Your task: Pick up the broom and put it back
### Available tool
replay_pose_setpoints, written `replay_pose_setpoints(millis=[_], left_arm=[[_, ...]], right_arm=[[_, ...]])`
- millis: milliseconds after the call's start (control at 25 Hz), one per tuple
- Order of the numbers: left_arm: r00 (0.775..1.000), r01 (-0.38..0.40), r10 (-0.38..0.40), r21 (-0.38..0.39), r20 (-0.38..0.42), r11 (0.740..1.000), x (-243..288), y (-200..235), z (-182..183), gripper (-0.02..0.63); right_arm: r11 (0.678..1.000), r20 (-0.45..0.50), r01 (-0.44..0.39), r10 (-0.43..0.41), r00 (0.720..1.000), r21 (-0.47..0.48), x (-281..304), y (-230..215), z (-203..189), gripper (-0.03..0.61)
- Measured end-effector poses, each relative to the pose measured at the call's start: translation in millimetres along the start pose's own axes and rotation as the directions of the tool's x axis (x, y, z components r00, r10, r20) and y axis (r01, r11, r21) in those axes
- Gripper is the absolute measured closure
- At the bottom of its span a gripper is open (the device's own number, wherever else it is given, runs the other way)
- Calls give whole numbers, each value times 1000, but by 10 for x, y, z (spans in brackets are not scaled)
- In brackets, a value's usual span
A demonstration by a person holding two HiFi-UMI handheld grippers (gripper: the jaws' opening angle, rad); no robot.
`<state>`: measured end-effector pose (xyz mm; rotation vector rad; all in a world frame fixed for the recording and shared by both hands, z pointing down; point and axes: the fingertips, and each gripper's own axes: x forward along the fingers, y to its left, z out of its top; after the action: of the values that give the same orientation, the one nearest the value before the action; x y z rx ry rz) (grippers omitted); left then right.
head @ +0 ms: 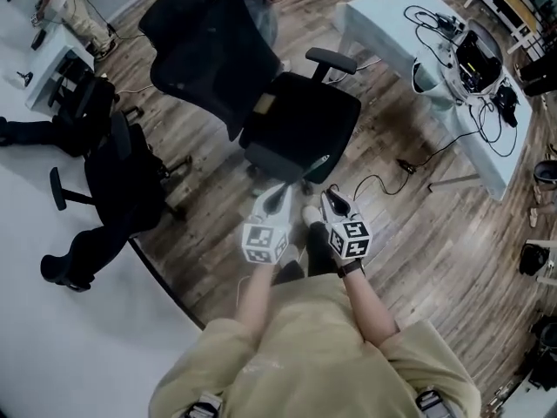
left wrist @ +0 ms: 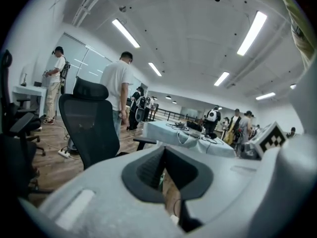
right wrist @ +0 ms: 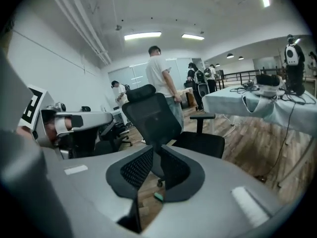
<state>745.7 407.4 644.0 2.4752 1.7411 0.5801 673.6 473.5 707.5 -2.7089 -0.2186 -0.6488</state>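
The broom was in no view. It was not on the wood floor (head: 418,233) around the black office chair (head: 296,120), nor against the cloth-covered surface (head: 383,33) to that chair's right, nor by the second chair (head: 122,177) to its left. Which way it lay from the jaws, how its handle ran, and which hand was nearer therefore could not be told.

What the frames did show was both grippers held close together, just in front of the office chair's seat. Both were low over the floor and aimed toward the chair.

- **Left gripper** (head: 280,194): it sat slightly left of the chair's base. Its own view (left wrist: 164,152) showed the jaws pressed together at the tips with nothing between them, only floor showing through the hollow behind the pads.
- **Right gripper** (head: 333,200): it sat just beside the left one, on the side toward the chair's armrest. Its own view (right wrist: 154,155) showed the jaws parted by a narrow slit, through which the chair's back could be seen. Nothing was pinched there.

A person in a white shirt (right wrist: 159,73) stood just behind the chair's backrest.

With both grippers empty and the chair filling the line they pointed along, I judged that the pick-up had not begun. The next step looked like a search, swinging the head and hands away from the chair until the broom's handle came into sight. Only then could the jaws be lined up across it.
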Motion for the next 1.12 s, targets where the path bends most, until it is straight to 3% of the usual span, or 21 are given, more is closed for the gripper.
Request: replay_pose_setpoints(millis=[360, 640, 1120], left_arm=[[990, -55, 45, -67, -133, 996, 588, 337, -621, 611], [972, -81, 67, -54, -224, 995, 859, 514, -985, 611], [961, -82, 67, -47, -269, 996, 1193, 762, -1311, 611]], right_arm=[[993, -177, -2, 23, 984, 119, 848, -508, -887, 459], [975, -275, 5, 58, 960, 221, 1456, -881, -1488, 433], [938, -258, 38, 56, 964, 344, 2454, -1451, -1921, 350]])
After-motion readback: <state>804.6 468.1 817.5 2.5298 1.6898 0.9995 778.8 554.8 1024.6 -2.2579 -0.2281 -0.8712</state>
